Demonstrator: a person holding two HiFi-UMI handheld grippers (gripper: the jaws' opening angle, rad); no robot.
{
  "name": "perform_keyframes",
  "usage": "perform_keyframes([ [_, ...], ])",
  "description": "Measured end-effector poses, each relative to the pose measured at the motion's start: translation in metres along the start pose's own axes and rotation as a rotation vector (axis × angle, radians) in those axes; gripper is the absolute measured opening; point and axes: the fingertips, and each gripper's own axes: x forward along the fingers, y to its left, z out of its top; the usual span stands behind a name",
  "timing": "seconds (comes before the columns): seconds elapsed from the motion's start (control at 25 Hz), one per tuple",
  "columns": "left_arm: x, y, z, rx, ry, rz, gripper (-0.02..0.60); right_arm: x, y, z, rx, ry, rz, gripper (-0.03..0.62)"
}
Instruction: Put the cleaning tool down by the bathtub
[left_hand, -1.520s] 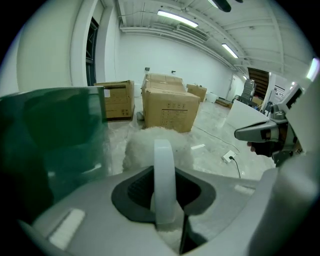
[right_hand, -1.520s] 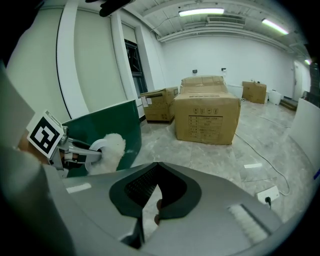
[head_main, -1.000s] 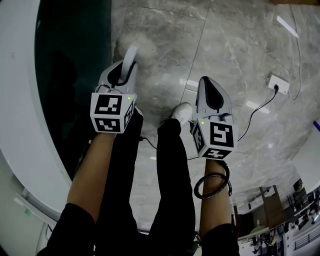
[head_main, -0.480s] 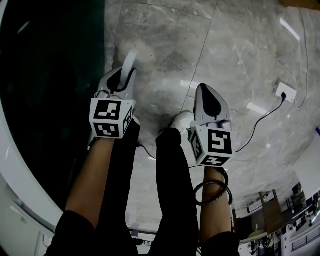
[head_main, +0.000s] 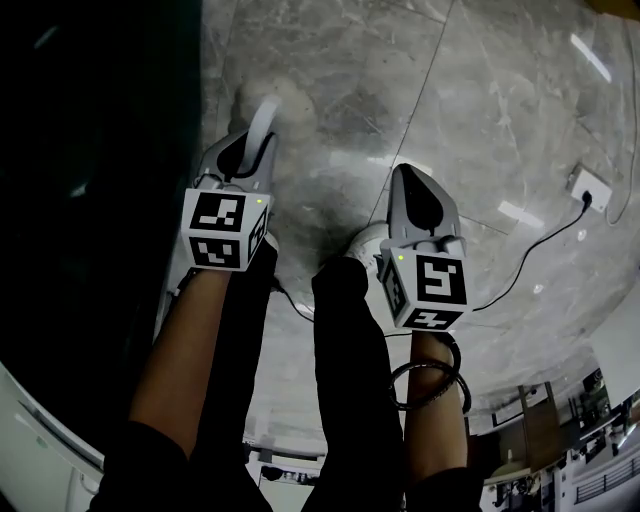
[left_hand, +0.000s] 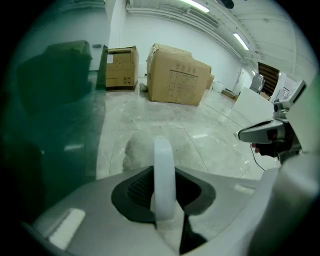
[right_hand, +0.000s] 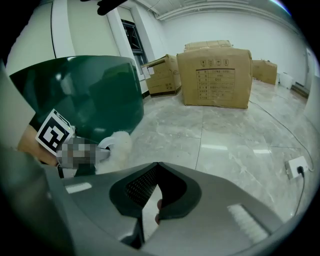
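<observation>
Left gripper (left_hand: 164, 192) pinching the cleaning tool (left_hand: 163, 155) by its white handle, with the fluffy head down near the floor beside the bathtub (head_main: 100, 200). Right gripper (right_hand: 152, 202) pressed together, empty. I'd lower straight, then release — clear of the tub wall.

Cardboard boxes (right_hand: 216, 76), marble floor (head_main: 480, 100), seemingly a corded socket (head_main: 590, 187)
</observation>
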Motion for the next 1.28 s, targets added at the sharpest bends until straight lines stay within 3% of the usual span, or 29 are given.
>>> perform_keyframes([
  [0.76,0.049,0.014,-0.071,0.010,0.076,0.002,0.083,0.046,-0.006,-0.069,0.027,0.074,0.028,0.018],
  [1.28,0.064,0.025,-0.106,-0.001,0.130,0.017,0.083,0.070,-0.006,-0.085,0.001,0.103,0.065,0.018],
])
